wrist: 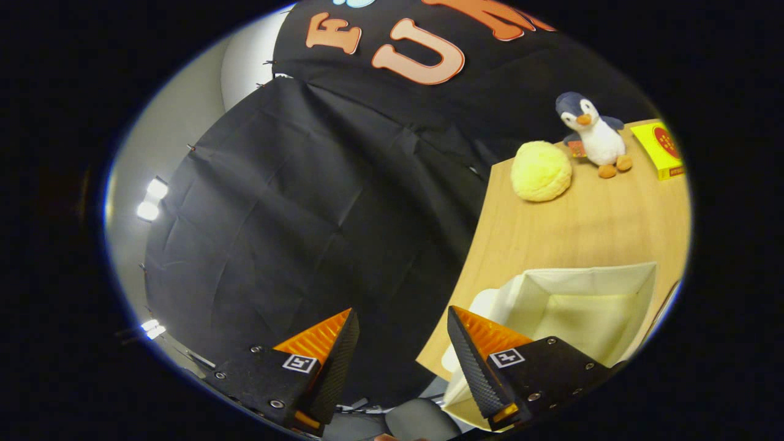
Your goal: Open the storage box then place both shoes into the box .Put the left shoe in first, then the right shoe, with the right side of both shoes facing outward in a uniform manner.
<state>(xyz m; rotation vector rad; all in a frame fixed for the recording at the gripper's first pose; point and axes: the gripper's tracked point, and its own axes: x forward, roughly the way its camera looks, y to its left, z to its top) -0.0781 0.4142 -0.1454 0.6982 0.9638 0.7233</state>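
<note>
The cream fabric storage box [618, 277] stands open on the wooden table [569, 233], just beyond my right finger, and its inside looks empty. A pale flap or lid [487, 303] hangs at the box's near side by the table edge. My gripper [401, 321] is tilted and held off the table's edge, open, with nothing between its fingers. The left finger [334, 346] is over the black cloth wall; the right finger [471, 355] overlaps the table's corner and the box.
Farther back on the table sit a yellow fluffy ball [541, 171], a plush penguin [595, 135] and a yellow carton [660, 149]. The black cloth wall [306, 202] hangs beside the table. A grey object [416, 419] lies low between the fingers. Bright lamps [152, 199] shine beyond the cloth.
</note>
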